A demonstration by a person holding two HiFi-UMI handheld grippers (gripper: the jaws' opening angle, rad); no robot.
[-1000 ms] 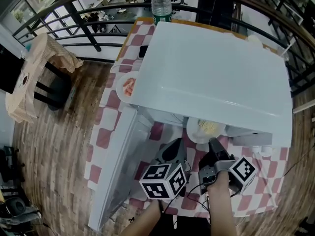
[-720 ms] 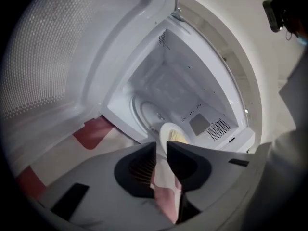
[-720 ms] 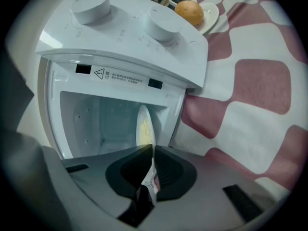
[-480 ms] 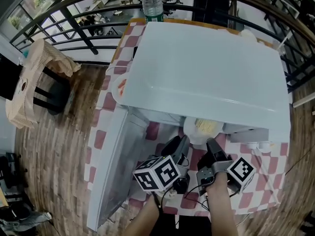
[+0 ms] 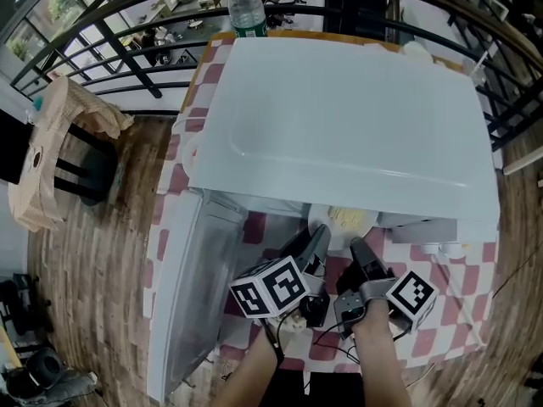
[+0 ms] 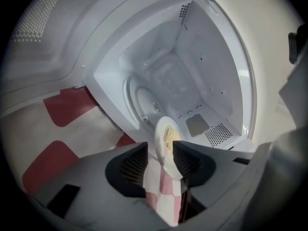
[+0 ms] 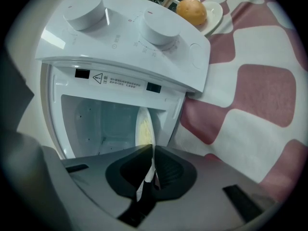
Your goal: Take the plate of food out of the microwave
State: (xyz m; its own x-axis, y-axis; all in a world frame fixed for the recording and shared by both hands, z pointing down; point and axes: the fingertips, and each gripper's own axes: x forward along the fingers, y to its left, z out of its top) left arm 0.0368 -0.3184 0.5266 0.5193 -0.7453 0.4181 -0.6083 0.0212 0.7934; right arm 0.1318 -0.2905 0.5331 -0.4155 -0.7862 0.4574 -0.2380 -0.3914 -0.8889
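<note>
Right gripper (image 7: 152, 150) has its jaws nipped tight on the near rim of the plate (image 6: 166, 134), and that one pinch is carrying everything. The left gripper (image 6: 160, 153) has just been opening its jaws; they stand wide now, the plate's edge between them with no pad pressing, though it sits very near one pad.

Here's the worry: a single grip on a thin, smooth rim. The far side of the plate reaches out ahead of the right gripper's tips with nothing under it, so I'd expect it to want to sag, twist in the pads, or slip clean out. Any tilt and the food (image 6: 171, 137) slides off. The plate is right at the mouth of the microwave (image 5: 356, 125), so a hasty pull could also knock its rim on the frame beside the right gripper. If it drops, it lands on the checked cloth (image 7: 260, 95) below both grippers.

The plate itself: small, white, round and shallow, with a low pale-yellow heap in the middle, shredded or noodle-like; I can't say which
</note>
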